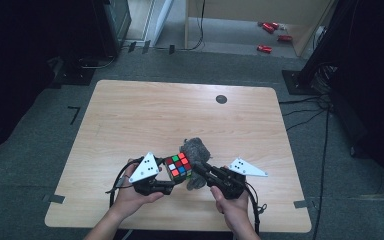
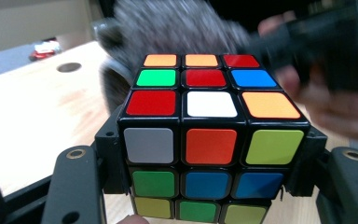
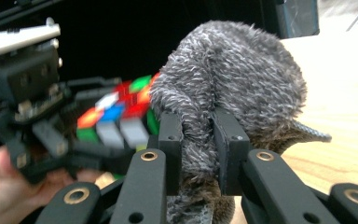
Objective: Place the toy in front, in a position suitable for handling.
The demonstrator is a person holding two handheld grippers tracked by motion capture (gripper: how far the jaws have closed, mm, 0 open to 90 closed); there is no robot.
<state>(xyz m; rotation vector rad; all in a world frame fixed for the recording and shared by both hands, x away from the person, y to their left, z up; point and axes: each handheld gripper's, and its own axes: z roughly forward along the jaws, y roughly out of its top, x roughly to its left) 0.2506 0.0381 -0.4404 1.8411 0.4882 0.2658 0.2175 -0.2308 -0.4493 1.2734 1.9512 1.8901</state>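
While both sit over the wooden surface [image 1: 130, 120], the right hand-held gripper [image 3: 198, 140] pinches a grey fuzzy cloth [image 3: 233, 79] between nearly closed jaws. Just beside it, the left hand-held gripper [image 2: 209, 154] clamps the puzzle cube [image 2: 209, 140], cloth touching the cube's far side.

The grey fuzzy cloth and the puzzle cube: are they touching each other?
Cannot tell. In the right gripper view the grey fuzzy cloth overlaps the puzzle cube, hiding any gap; the high view is too small to settle it.
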